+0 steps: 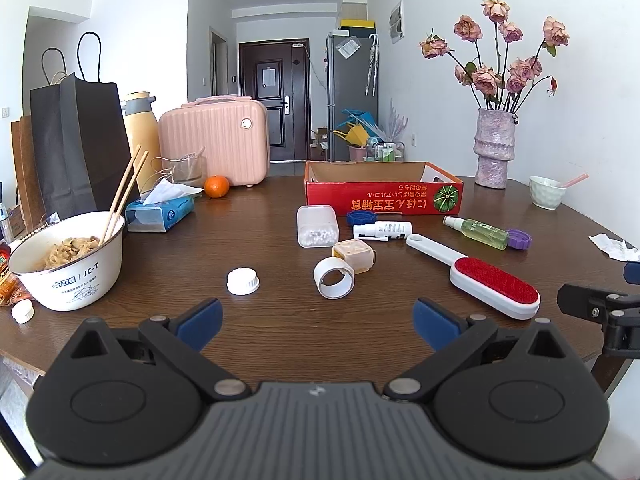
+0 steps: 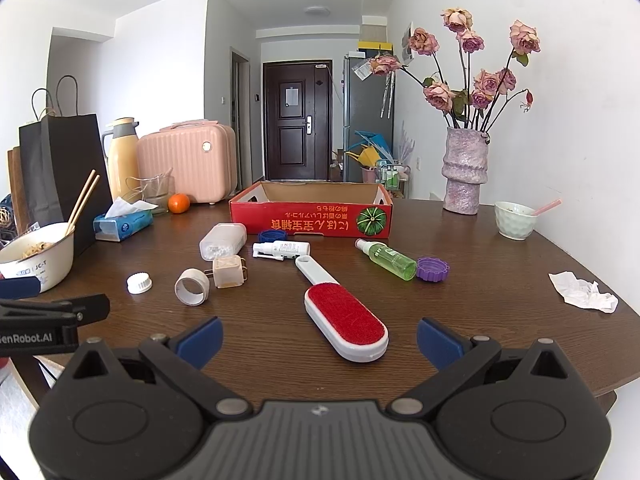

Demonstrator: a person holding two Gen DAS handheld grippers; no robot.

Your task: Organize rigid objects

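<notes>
Two blue-padded fingers of the left gripper [image 1: 318, 326] stood wide apart and empty above the wooden table [image 1: 260, 248]; ahead lay a white ring [image 1: 334, 279], a white cap [image 1: 243, 281] and a lint brush [image 1: 478, 276], all short of the red box [image 1: 384, 196]. From the right wrist, the right gripper [image 2: 319, 342] gaped equally wide, holding nothing; the lint brush [image 2: 344, 316] lay just ahead between its fingers; the green spray bottle [image 2: 386, 259] touched a purple cap [image 2: 432, 269].

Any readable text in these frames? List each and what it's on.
"JC-T": white noodle bowl.
"GenRobot.AI", first letter cut off: left gripper body, in right wrist view.
Red cardboard box: upside-down East Asian print, not reliably readable.
White spray bottle, green spray bottle, tissue pack: too small.
</notes>
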